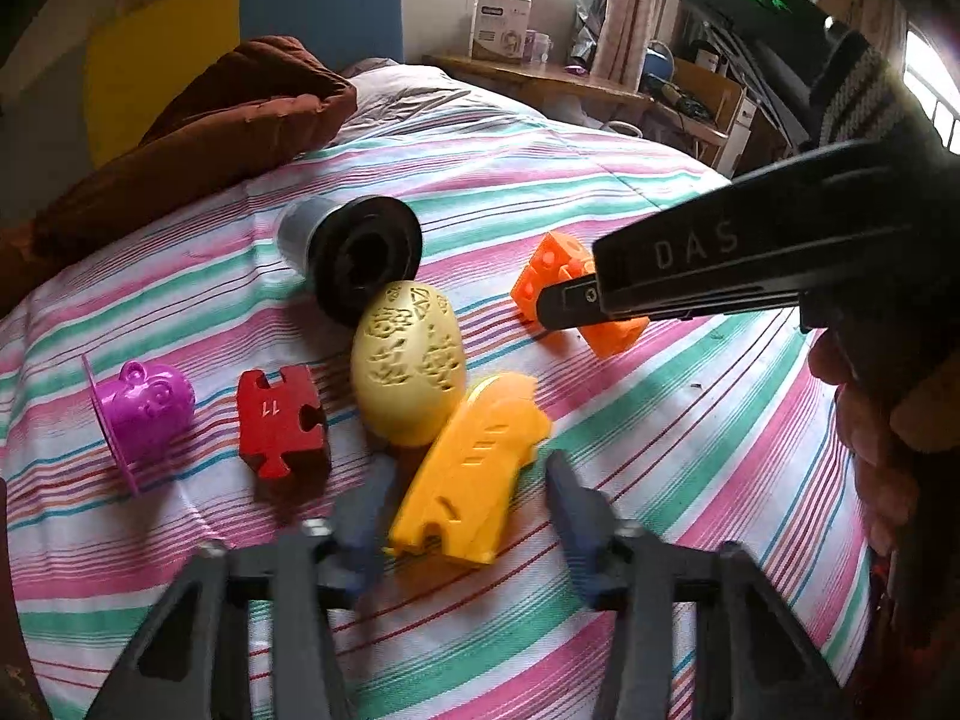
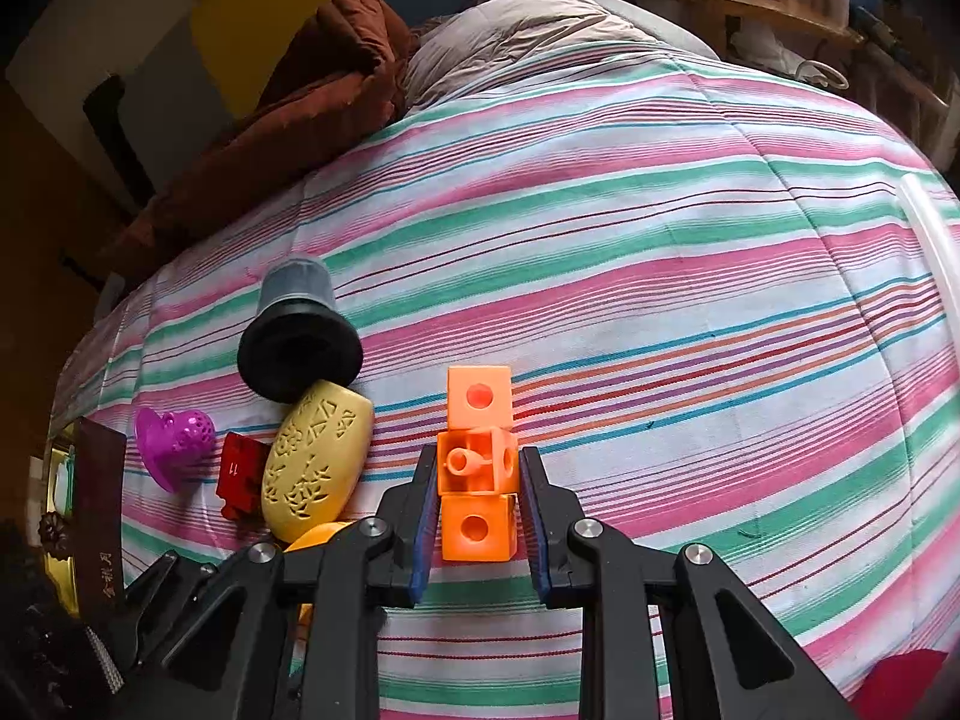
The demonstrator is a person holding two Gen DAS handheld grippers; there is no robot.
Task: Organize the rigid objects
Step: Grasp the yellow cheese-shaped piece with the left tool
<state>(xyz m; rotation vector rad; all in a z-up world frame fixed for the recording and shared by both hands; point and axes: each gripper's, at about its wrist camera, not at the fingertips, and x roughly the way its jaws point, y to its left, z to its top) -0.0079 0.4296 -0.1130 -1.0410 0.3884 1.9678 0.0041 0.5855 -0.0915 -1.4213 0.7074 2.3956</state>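
Grip on the yellow-orange shell piece point(image 1: 468, 480) was the step in hand, by my read. L gripper point(image 1: 469, 459) straddled it w/ fingers part open: the left finger looked at or on the piece's edge (blurred, can't be sure), and a clear gap showed on the other side, so no real hold yet. The piece lay flat on the striped bedcover point(image 1: 660, 420), just beside the cream egg point(image 1: 408, 372), maybe touching its lower side.

R gripper point(image 2: 479, 450) was nearly closed on the middle block of the orange cube strip point(image 2: 478, 408), pads on both side faces. One cube stuck out beyond the fingers, one lay nearer the wrist, and the strip rested on the cover, well apart from the rest.

To do it well:
- Centre the fingers across the shell's narrow width before squeezing; it's curved and smooth, prob. apt to twist or squirt out if pinched off-centre.
- Keep the fingertips low to the cover, since the soft bedding gives.
- Come up straight, away from the egg, so it isn't rolled into the red puzzle block point(image 1: 281, 420) or the black-capped cylinder point(image 1: 354, 252).
- Keep the R side quiet meanwhile.
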